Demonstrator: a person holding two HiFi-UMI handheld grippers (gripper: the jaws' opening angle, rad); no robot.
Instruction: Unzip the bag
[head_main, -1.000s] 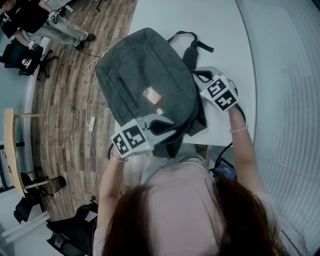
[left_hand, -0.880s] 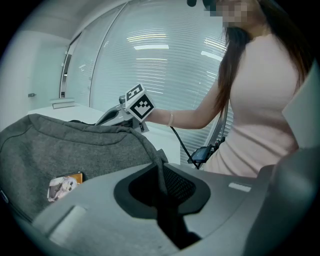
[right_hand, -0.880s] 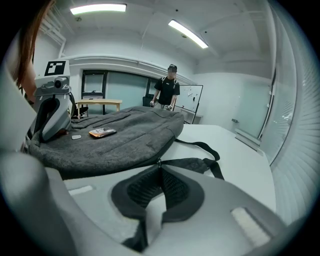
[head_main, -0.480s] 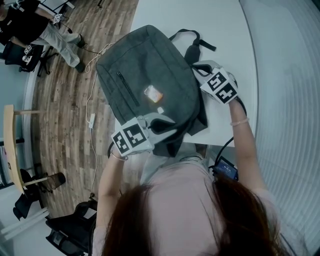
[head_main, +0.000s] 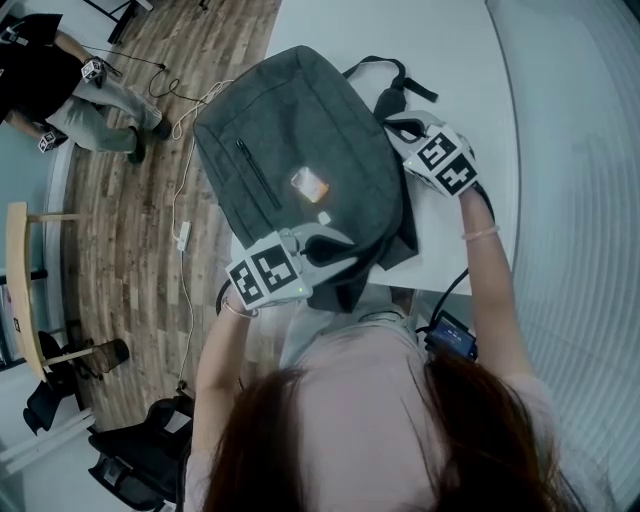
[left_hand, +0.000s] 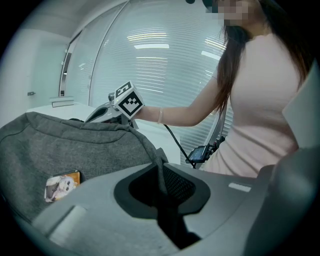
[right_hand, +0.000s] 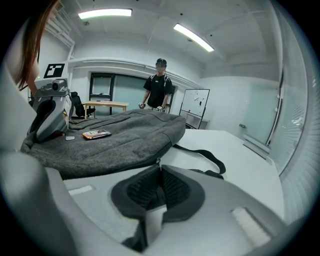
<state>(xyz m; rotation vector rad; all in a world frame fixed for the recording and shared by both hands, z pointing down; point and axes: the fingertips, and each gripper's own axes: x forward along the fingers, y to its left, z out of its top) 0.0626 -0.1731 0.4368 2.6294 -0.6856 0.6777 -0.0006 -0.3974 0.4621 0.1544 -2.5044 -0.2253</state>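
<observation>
Wood-plank flooring (head_main: 130, 250) fills the left side of the room, where a person in a black top (head_main: 50, 70) stands off in the far corner and a thin white cable (head_main: 183, 205) trails across the boards. Next comes the white tabletop (head_main: 460, 60), and on it lies the dark grey felt bag (head_main: 300, 120), flat, with one corner hanging past the tabletop's near edge. The left hand-held gripper (left_hand: 161, 172) sits at that near corner, its jaws drawn almost together and pinching a fold of the grey fabric between the black pads. Just beyond it, on the bag's upper face, is a small orange picture patch (head_main: 306, 185). Further right, the right hand-held gripper (right_hand: 160, 170) is at the bag's right edge, its jaws closed tight on a small silvery zip pull (right_hand: 159, 161) that shows at their tips. A black webbing strap (head_main: 395, 75) loops out from the bag's far right side onto the tabletop, close to that gripper. Pale horizontal blinds (head_main: 580, 220) line the wall at the far right.
</observation>
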